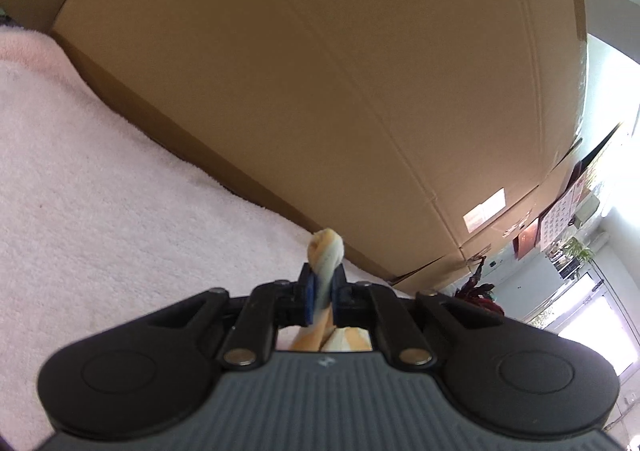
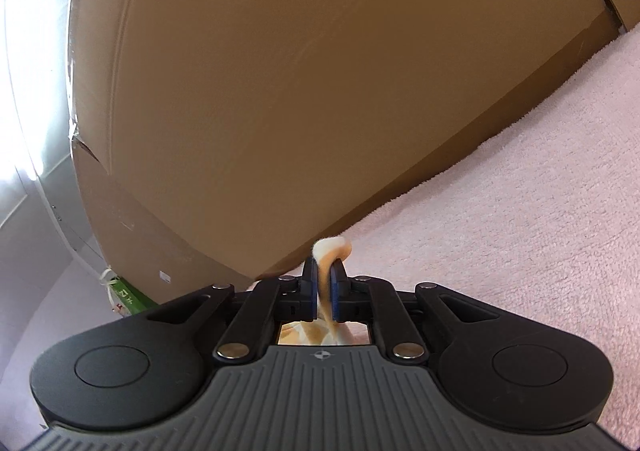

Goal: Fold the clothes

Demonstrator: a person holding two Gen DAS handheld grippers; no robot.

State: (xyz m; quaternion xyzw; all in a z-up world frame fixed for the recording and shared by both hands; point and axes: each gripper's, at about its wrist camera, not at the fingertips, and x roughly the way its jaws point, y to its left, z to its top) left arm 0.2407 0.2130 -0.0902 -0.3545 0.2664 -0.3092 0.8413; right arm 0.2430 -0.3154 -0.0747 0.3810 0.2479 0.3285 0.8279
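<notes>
In the left wrist view my left gripper [image 1: 323, 278] is shut on a bunched edge of an orange-and-white striped garment [image 1: 326, 251]; a twist of the cloth sticks out past the blue pads, and more of it hangs below the jaws. My right gripper [image 2: 325, 278], in the right wrist view, is likewise shut on a pinch of the same orange-and-white garment [image 2: 331, 248], the rest drooping under the fingers. Both grippers hover over a pink fleecy cover [image 1: 120, 179], pointing toward a big cardboard box. Most of the garment is hidden beneath the gripper bodies.
A large brown cardboard box [image 1: 320, 71] stands right ahead on the pink cover [image 2: 520, 191] and fills both views [image 2: 280, 91]. To the left view's right are a bright window, a calendar [image 1: 560, 219] and shelves. A green package [image 2: 128, 297] lies at the right view's lower left.
</notes>
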